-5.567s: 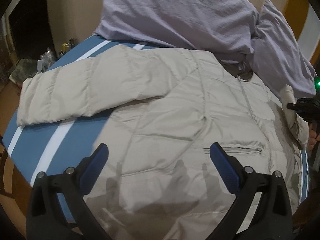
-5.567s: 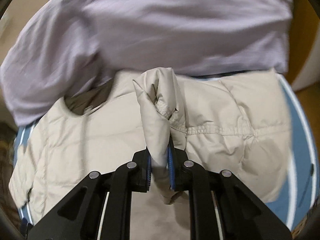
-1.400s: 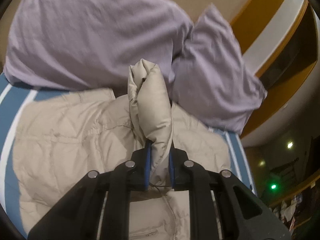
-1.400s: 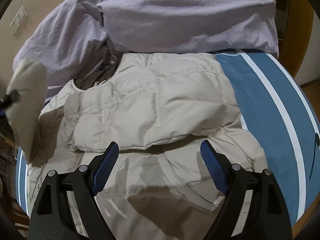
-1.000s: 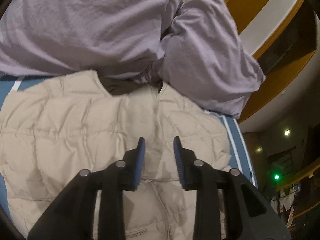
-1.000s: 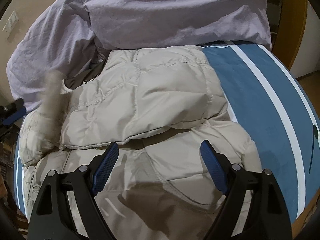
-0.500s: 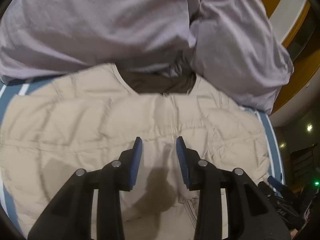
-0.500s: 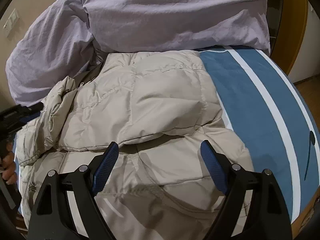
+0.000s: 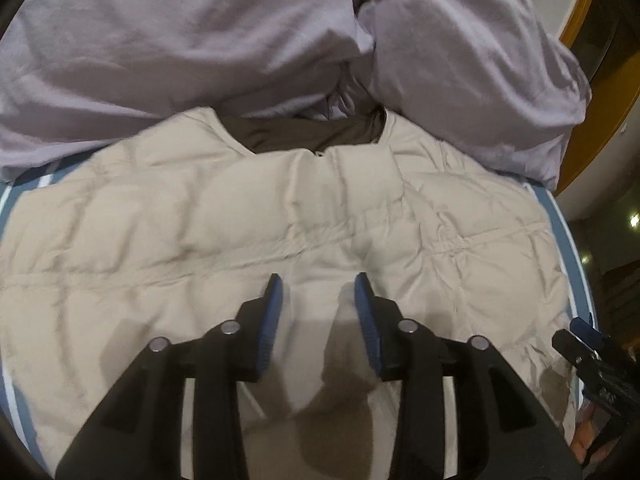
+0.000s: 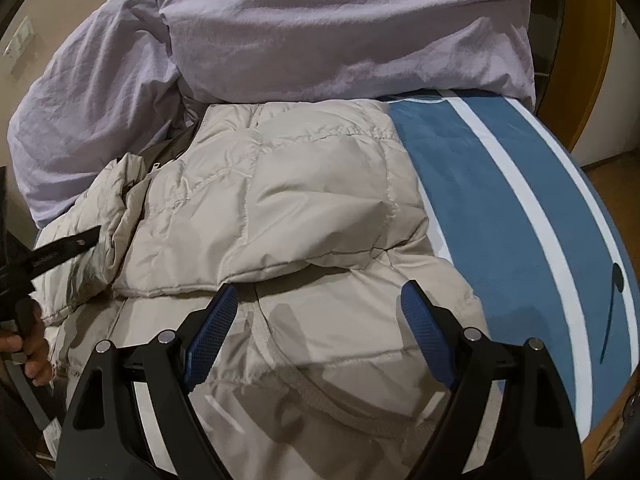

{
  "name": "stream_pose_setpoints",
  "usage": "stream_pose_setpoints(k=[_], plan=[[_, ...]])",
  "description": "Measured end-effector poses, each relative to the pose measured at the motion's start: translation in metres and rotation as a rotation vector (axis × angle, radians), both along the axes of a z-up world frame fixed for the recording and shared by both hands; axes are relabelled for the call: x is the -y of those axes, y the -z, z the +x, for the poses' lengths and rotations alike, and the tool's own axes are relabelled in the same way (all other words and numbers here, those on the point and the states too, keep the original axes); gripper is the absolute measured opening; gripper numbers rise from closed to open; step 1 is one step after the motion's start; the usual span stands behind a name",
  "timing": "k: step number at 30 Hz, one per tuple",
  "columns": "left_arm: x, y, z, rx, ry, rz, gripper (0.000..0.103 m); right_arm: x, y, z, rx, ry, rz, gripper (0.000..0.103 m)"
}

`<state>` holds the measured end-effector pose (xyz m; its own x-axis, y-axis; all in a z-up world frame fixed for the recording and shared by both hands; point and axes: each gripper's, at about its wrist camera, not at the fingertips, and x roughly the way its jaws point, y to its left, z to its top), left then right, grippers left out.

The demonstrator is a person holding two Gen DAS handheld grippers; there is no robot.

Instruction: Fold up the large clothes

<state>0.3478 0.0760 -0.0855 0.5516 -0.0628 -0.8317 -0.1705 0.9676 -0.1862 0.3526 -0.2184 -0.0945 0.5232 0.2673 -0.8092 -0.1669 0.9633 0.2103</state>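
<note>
Blue bedding with white stripes covers the bed, and lilac pillows are heaped along its far edge, at twelve o'clock in both views. On the bed lies the task's thing, a beige padded jacket, front up, its dark-lined collar tucked against the pillows. Both sleeves are folded in across the chest: one sleeve lies flat, its cuff edge just beyond the right tool, while the other sleeve, at nine o'clock in the right view, sits bunched and rumpled.

The left tool hovers over the middle of the chest with its jaws partly apart; they have just been opening, and nothing is between them. The right tool hangs over the lower half with its jaws wide apart, holding nothing.

Judging from this, the sleeve step looks about done and the hem-to-collar fold is next. The risk is the padding: slippery, springy fabric may let the bunched sleeve slide back out once the hem is lifted. A pinch taking only the top layer would drag the shell and leave a lopsided fold. The pillows also crowd the collar, so the folded half could land on them.
</note>
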Motion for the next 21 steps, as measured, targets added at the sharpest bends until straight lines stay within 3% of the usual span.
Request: stream_pose_setpoints(k=[1, 3, 13, 21], plan=[[-0.002, -0.005, -0.009, 0.012, -0.004, 0.004, 0.055, 0.002, -0.002, -0.003, 0.003, -0.002, -0.001, 0.090], [-0.011, -0.014, -0.034, 0.037, -0.009, 0.022, 0.061, 0.011, -0.005, -0.011, 0.007, 0.000, 0.003, 0.092], [-0.075, -0.015, -0.162, 0.025, -0.134, 0.046, 0.064, 0.058, 0.003, -0.049, -0.058, 0.036, -0.027, 0.092], [-0.111, -0.002, -0.258, 0.010, -0.265, 0.017, 0.064, 0.095, 0.020, -0.083, -0.116, 0.049, -0.061, 0.092]])
